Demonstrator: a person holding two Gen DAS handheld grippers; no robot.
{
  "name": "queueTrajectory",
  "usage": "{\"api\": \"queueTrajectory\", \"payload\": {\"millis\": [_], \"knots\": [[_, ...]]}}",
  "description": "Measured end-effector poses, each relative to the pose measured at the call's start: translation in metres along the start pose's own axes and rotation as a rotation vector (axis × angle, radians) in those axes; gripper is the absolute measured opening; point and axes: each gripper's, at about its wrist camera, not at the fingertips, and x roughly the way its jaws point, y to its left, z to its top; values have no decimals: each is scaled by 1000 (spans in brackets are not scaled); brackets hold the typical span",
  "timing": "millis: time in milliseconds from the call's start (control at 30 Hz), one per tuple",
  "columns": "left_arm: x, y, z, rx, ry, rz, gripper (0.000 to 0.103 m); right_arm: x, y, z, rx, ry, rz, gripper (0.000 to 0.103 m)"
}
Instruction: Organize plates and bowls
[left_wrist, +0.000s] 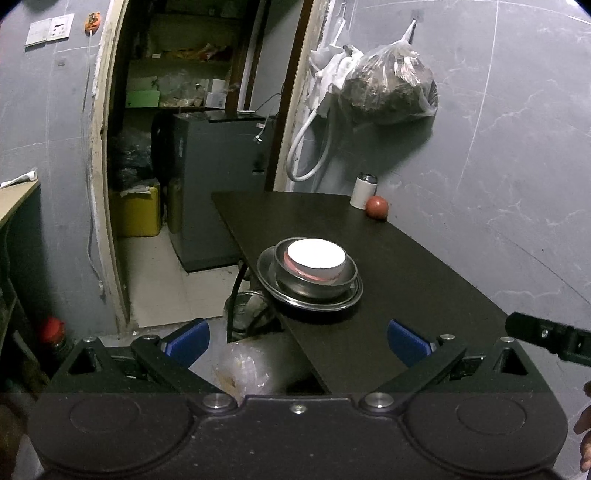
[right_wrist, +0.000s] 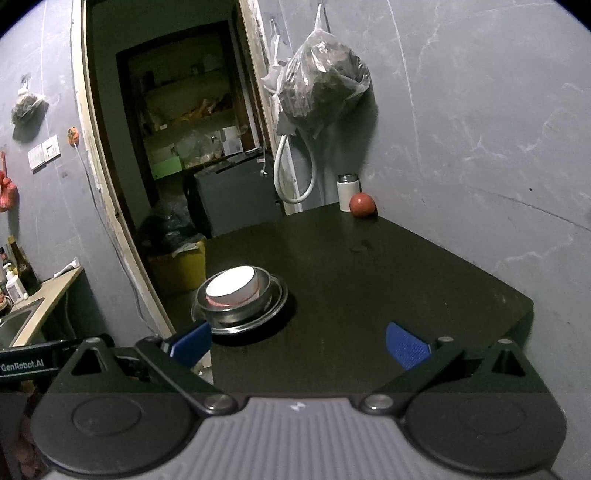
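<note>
A white bowl (left_wrist: 317, 257) with a pink base sits nested in a steel bowl (left_wrist: 314, 286), which rests on a steel plate (left_wrist: 269, 284) near the left edge of the dark table (left_wrist: 406, 280). The same stack shows in the right wrist view: white bowl (right_wrist: 232, 285), steel bowl (right_wrist: 236, 314), steel plate (right_wrist: 277, 306). My left gripper (left_wrist: 298, 341) is open and empty, held short of the stack. My right gripper (right_wrist: 300, 345) is open too, empty, with the stack ahead to its left. Part of the right gripper's body (left_wrist: 550, 338) shows at the left view's right edge.
A white canister (left_wrist: 363, 191) and a red ball (left_wrist: 376, 208) stand at the table's far corner by the grey wall. A filled plastic bag (left_wrist: 391, 88) hangs above. Left of the table is a doorway with a yellow bin (left_wrist: 138, 214) and a dark cabinet (left_wrist: 218, 184).
</note>
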Motion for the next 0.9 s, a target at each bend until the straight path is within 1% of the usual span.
{"api": "queueTrajectory", "payload": {"millis": [233, 433, 900], "knots": [[-4, 0, -3, -2, -1, 1, 102, -7, 2, -8, -6, 21, 2, 103], [-10, 2, -8, -6, 0, 10, 102, -5, 3, -7, -16, 33, 13, 103], [-5, 1, -4, 1, 21, 17, 102, 2, 2, -7, -14, 56, 19, 103]]}}
